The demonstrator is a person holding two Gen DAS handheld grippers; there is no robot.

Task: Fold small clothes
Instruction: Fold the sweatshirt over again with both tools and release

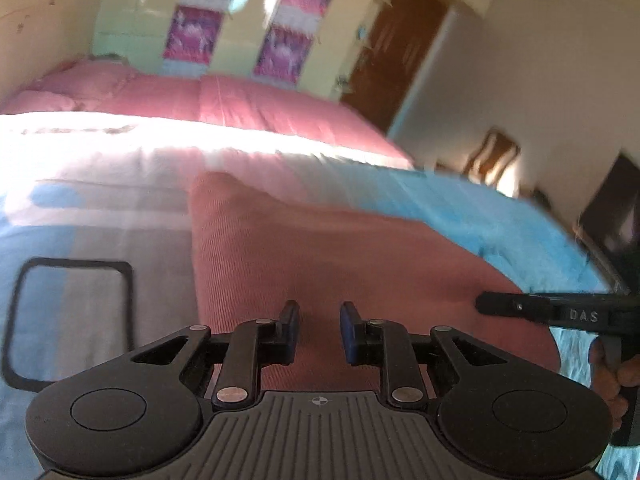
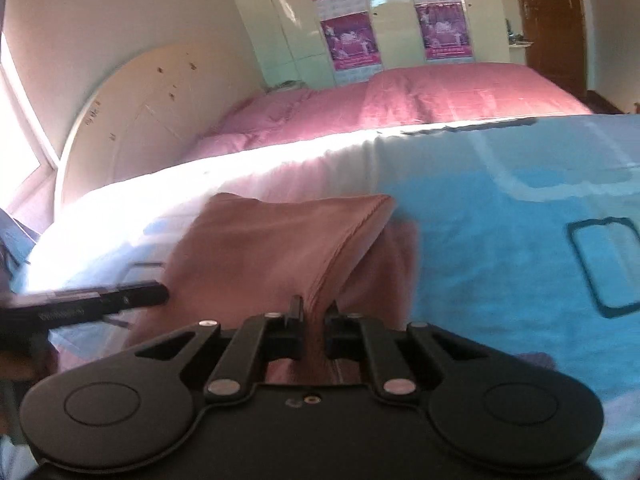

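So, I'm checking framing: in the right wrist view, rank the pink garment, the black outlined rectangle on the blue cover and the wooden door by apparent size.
1. Pink garment, though it is nearest.
2. Black outlined rectangle and wooden door: too alike to rank.

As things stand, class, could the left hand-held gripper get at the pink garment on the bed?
Probably yes. The left hand-held gripper is open right over the pink garment, with nothing between them. The right hand-held gripper pinches a fold at another part, apparently clear of that path.
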